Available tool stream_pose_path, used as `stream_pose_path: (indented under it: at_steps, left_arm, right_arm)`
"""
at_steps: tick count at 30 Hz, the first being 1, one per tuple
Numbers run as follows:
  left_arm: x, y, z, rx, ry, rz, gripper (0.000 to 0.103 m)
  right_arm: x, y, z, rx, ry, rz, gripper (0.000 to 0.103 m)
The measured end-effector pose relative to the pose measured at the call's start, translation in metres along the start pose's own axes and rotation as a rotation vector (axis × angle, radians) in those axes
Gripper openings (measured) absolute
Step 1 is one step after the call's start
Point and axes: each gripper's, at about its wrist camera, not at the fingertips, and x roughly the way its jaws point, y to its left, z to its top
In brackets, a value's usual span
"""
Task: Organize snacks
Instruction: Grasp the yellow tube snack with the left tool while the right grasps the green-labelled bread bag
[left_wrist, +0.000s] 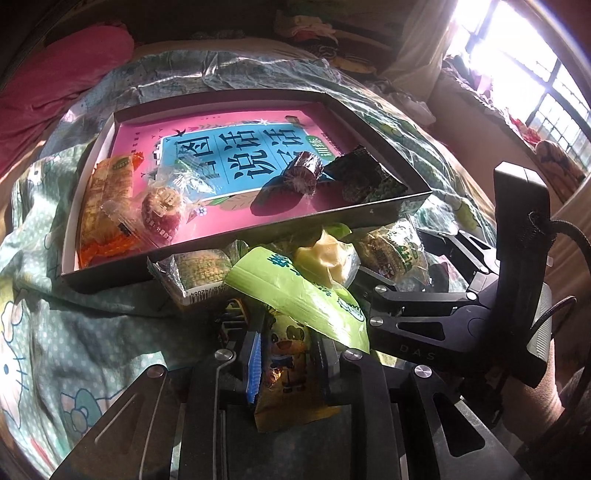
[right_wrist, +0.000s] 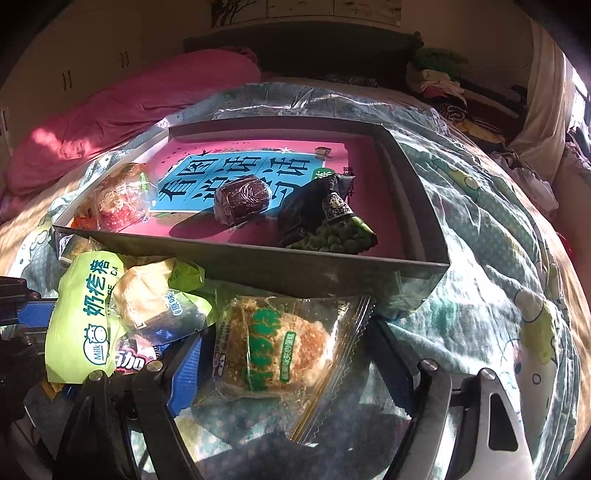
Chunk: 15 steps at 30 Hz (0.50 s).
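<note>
snacks: four in tray (left_wrist: 388, 208); left claw (left_wrist: 288, 363) grasps yellow packet (left_wrist: 286, 354), right claw (right_wrist: 291, 354) released.

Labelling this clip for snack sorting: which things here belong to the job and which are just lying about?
Part of the job:
- tray
- brown roll and pea packet in it
- cartoon packet, between the left gripper pads
- rice cracker
- milk candy bag

Lying about:
- pink pillow
- clothes pile
</note>
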Motion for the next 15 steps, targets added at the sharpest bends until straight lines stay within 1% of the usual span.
stream_pose_path:
  at_steps: [3, 6, 8, 10, 11, 15]
  left_arm:
    - [0.003, 0.003, 0.003, -0.015, 0.006, -0.012, 0.023]
    - [0.002, 0.007, 0.002, -0.027, -0.002, -0.029, 0.02]
    - [0.0, 0.011, 0.0, -0.042, -0.009, -0.048, 0.019]
    - [-0.003, 0.013, -0.001, -0.048, -0.019, -0.065, 0.018]
    - [-0.005, 0.014, -0.001, -0.046, -0.024, -0.071, 0.018]
    - [-0.013, 0.018, -0.002, -0.042, -0.05, -0.09, 0.017]
  right_arm:
    - [-0.001, -0.002, 0.0, 0.01, -0.001, 0.012, 0.081]
    - [-0.004, -0.007, -0.001, 0.023, -0.003, 0.025, 0.074]
    - [-0.007, -0.011, -0.002, 0.034, -0.009, 0.026, 0.063]
    - [-0.012, -0.017, -0.003, 0.051, -0.013, 0.031, 0.056]
    - [-0.014, -0.02, -0.004, 0.062, -0.014, 0.037, 0.054]
    - [-0.024, -0.027, -0.008, 0.076, -0.025, 0.027, 0.053]
